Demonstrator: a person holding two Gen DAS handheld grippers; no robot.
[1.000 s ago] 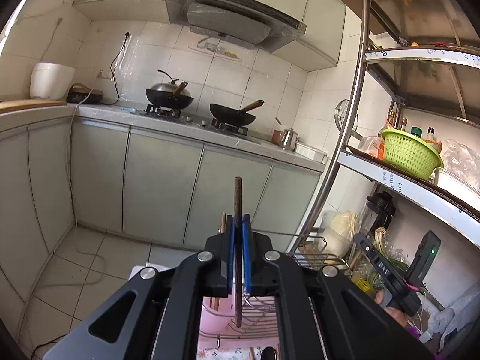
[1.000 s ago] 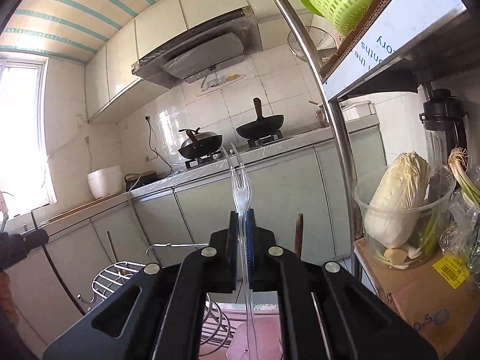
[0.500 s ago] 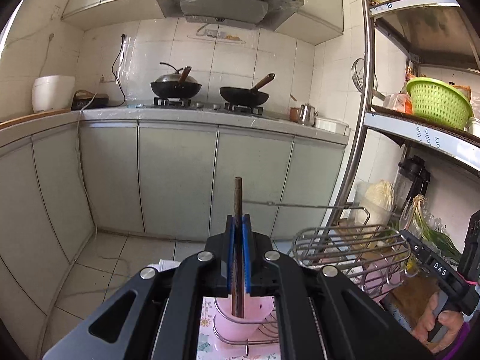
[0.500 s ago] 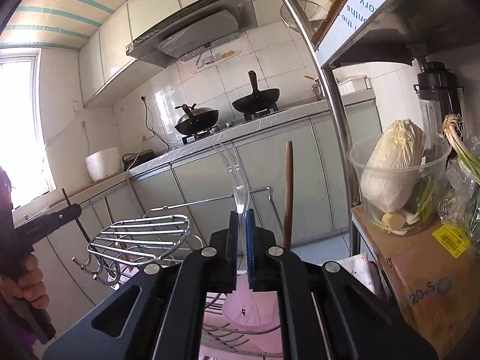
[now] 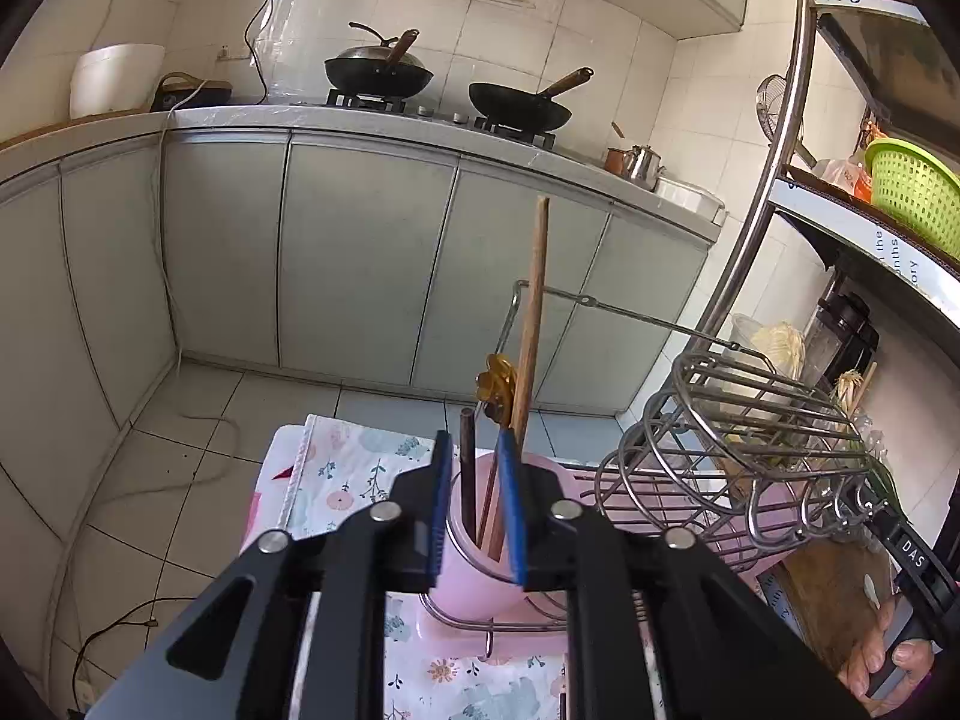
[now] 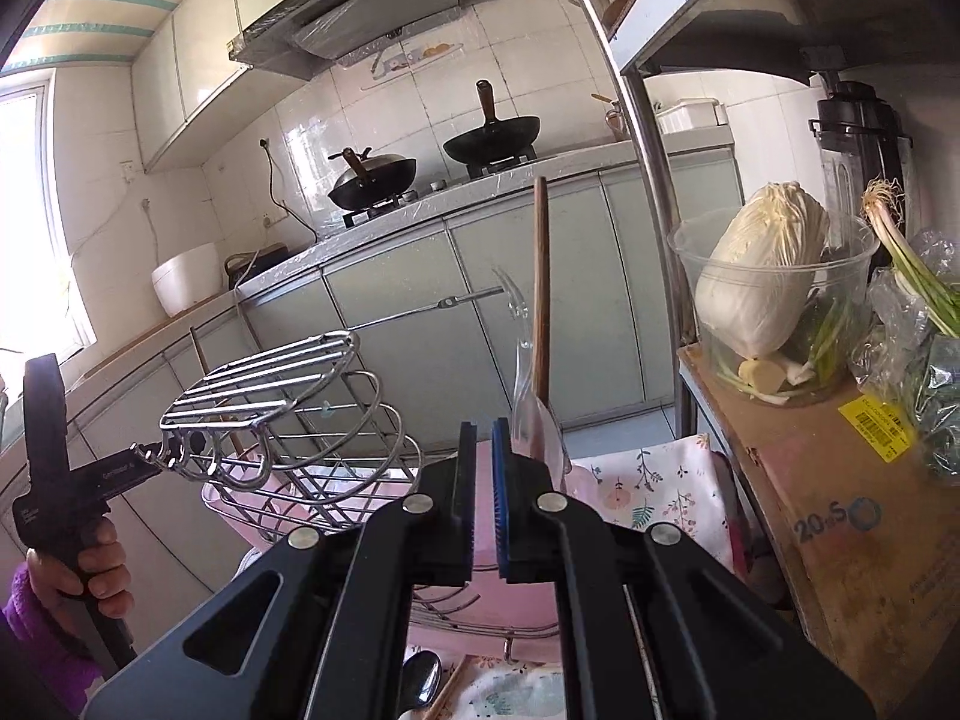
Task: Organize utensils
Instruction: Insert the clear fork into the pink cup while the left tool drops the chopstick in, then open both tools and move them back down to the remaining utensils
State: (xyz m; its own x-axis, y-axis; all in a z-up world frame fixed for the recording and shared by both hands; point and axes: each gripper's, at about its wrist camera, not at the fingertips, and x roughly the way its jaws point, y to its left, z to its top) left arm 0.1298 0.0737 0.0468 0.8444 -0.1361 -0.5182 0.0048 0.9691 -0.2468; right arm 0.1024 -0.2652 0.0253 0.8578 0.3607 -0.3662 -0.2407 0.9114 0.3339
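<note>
My left gripper (image 5: 475, 504) is open above a pink utensil cup (image 5: 480, 585) in a wire rack. A dark chopstick (image 5: 467, 474) stands free in the cup between the jaws, beside a long wooden stick (image 5: 531, 324) and an amber-topped utensil (image 5: 495, 384). My right gripper (image 6: 483, 498) is open a little. The clear plastic fork (image 6: 523, 360) stands in the pink cup (image 6: 528, 588) just right of its jaws, next to the wooden stick (image 6: 542, 288).
A steel wire dish rack (image 5: 750, 438) stands right of the cup on a floral cloth (image 5: 348, 468); it also shows in the right wrist view (image 6: 288, 414). A spoon (image 6: 420, 681) lies on the cloth. A shelf unit with cabbage (image 6: 762, 264) stands to the right.
Both grippers opened: the left let go of the dark chopstick and the right let go of the clear fork, both now standing in the pink cup. Both views tilted down.
</note>
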